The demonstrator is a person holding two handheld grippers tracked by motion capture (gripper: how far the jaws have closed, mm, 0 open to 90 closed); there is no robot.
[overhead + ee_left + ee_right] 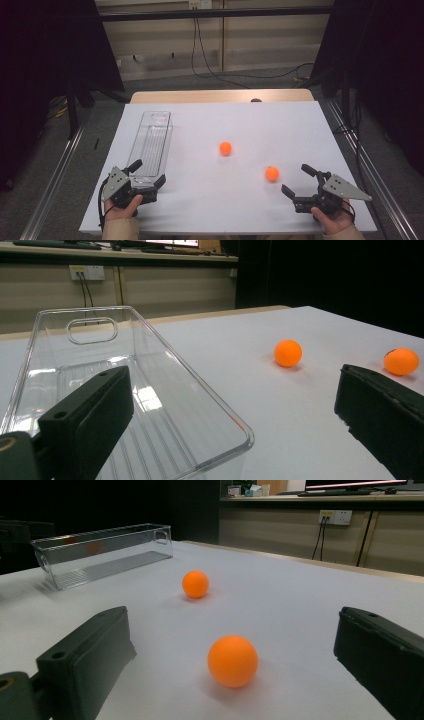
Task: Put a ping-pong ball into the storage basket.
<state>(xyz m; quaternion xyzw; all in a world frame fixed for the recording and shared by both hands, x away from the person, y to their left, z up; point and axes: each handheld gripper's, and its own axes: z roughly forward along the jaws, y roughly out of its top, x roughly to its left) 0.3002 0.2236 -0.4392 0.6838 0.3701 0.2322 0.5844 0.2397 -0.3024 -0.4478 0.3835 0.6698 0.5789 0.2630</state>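
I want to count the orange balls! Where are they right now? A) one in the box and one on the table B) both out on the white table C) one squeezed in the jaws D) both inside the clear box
B: both orange balls, the near orange ball and the far orange ball, lie on the bare white table, apart from the empty clear box.

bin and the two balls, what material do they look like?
Bin: clear rigid plastic by the look, glossy; the table shows through its walls and its rim catches glints. Near ball and far ball: smooth matt orange with soft highlights, likely light plastic like table tennis balls, though the look alone can't confirm.
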